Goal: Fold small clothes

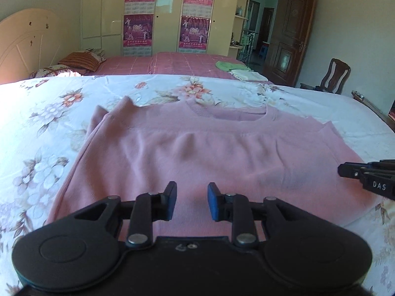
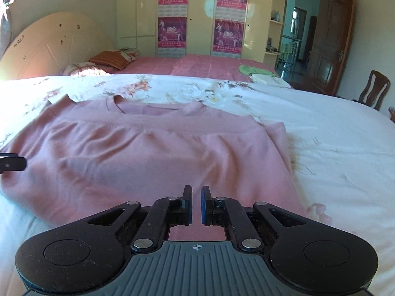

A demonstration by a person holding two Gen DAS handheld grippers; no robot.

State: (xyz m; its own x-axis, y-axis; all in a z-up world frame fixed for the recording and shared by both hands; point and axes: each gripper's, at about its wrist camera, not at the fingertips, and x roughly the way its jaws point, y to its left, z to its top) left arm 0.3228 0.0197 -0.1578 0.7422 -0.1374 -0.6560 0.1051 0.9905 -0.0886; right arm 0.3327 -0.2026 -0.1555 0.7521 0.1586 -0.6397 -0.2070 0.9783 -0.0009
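Pink sweater (image 1: 197,153): lying flat on the floral bedsheet (image 1: 49,113) of the near bed, lower part folded up toward the neckline. Left hand-held gripper (image 1: 192,203): jaws spread, nothing between them, above the near edge of the sweater. Right hand-held gripper (image 2: 196,204): jaws nearly pressed together, empty, above the sweater's near edge. Beyond: green and white folded clothes (image 1: 234,70) on the far bed.

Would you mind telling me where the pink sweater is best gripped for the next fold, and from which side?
I would pinch the pink sweater at its near folded edge, coming in low from the near side with one gripper toward each corner. It lies flat, folded bottom-up, hem band across the chest and neckline farthest away, so that doubled edge lifts evenly.
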